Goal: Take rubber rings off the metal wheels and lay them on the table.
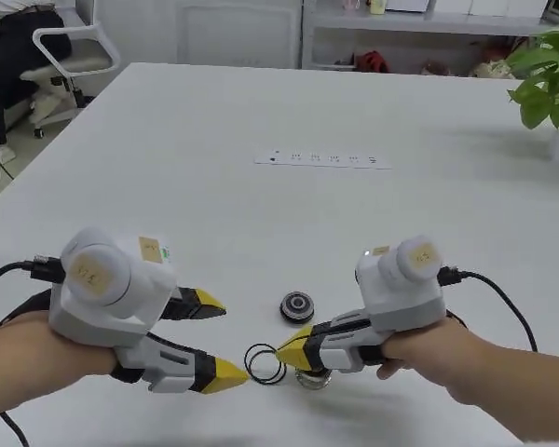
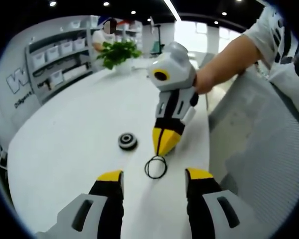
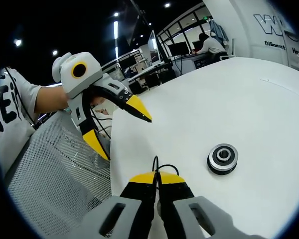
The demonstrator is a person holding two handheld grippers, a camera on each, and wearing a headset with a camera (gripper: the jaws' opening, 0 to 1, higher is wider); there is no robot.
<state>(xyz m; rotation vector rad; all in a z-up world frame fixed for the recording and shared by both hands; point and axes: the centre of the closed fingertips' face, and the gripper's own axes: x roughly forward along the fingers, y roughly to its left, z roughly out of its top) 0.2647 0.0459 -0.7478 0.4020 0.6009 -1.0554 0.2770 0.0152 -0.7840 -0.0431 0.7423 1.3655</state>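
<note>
The rubber rings (image 1: 265,364) lie flat on the white table (image 1: 261,112) at bottom centre of the head view. The right gripper (image 1: 289,351) has its jaws squeezed together on their right edge, and a metal wheel (image 1: 297,305) sits just above. The left gripper (image 1: 220,337) hangs at lower left with jaws spread wide, gripping nothing. Further up there's a power strip (image 1: 321,159) mid-table, an office chair (image 1: 70,56) upper left, shelves (image 1: 429,19) along the top and a leafy plant (image 1: 550,79) upper right.
</note>
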